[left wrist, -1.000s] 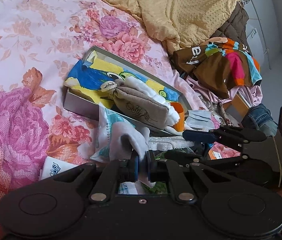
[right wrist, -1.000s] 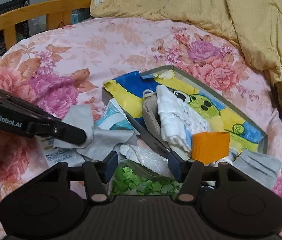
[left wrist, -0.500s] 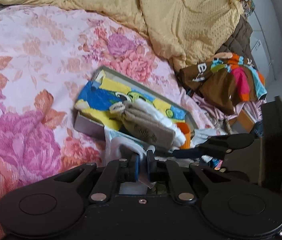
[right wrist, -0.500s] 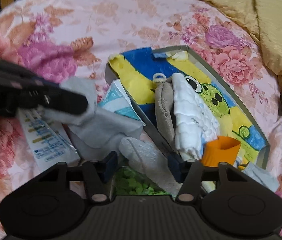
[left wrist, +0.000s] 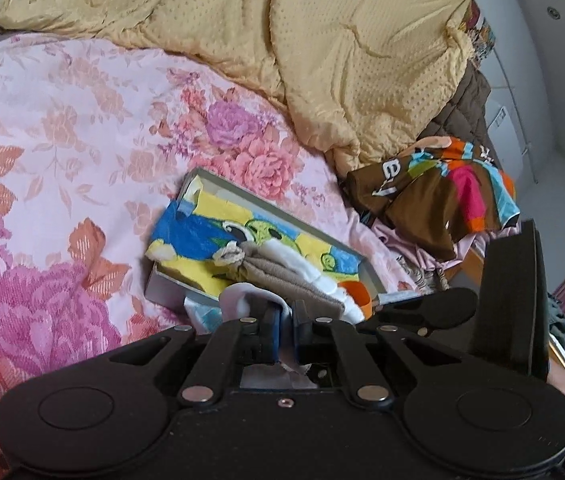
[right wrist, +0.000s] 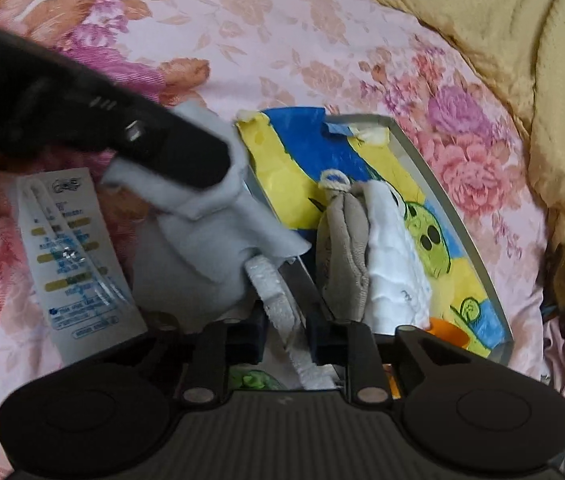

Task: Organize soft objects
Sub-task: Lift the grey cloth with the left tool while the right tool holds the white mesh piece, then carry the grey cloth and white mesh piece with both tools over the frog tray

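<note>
A: Sorting looks about half done. Inside the shallow grey cardboard box, in the middle of the right wrist frame on the pink floral bedsheet, a blue-and-yellow cartoon cloth lines the bottom, and a beige knitted pouch and a white crinkled cloth lie on it side by side, touching. An orange cup-shaped thing sits at the box's lower right end.

B: And what is left outside?

A: The pale grey felt cloth, left of the box wall, pinched by the left claw, whose jaws are pressed together on its edge. It hangs just over the box's near corner. The white textured foam strip stands between the jaws of the right claw, which are closing; I cannot tell whether the pads press it yet.

B: Anything else loose?

A: A green crumpled thing shows at the bottom centre, mostly hidden. A printed white packet lies at lower left on the sheet. I judge the grey cloth and the strip go into the box next.
</note>
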Demonstrator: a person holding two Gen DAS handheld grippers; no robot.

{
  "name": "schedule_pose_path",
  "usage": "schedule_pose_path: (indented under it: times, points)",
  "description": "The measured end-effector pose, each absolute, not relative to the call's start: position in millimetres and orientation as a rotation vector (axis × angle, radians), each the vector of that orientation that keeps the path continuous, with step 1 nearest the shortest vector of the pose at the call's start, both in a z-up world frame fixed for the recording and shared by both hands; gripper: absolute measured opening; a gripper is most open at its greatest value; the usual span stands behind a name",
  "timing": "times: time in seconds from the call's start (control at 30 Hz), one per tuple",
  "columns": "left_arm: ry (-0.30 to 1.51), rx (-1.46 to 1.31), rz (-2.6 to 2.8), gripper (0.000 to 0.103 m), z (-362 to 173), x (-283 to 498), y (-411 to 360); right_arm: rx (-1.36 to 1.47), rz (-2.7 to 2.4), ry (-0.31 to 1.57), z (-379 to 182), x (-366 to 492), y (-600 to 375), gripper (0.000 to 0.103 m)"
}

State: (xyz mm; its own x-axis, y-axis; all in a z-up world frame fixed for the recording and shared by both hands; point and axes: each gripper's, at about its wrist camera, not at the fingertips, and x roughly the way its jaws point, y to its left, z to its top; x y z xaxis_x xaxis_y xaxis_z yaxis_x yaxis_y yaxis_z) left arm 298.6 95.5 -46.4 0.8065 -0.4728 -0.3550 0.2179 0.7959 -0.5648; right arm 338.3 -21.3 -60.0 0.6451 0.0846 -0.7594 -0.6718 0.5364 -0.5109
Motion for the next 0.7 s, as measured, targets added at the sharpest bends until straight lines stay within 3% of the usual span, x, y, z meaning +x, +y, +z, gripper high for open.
schedule_pose_path:
  times: [0.27, 0.7]
  points:
    - [0.429, -0.533, -0.419, 0.004, -29, 299, 105, -0.724, 0.550, 0.660, -24, 329, -42, 0.014]
    - [0.301, -0.521, -0.349, 0.004, 10, 341, 118, -0.284, 0.565, 0.514, 24, 357, -92, 0.014]
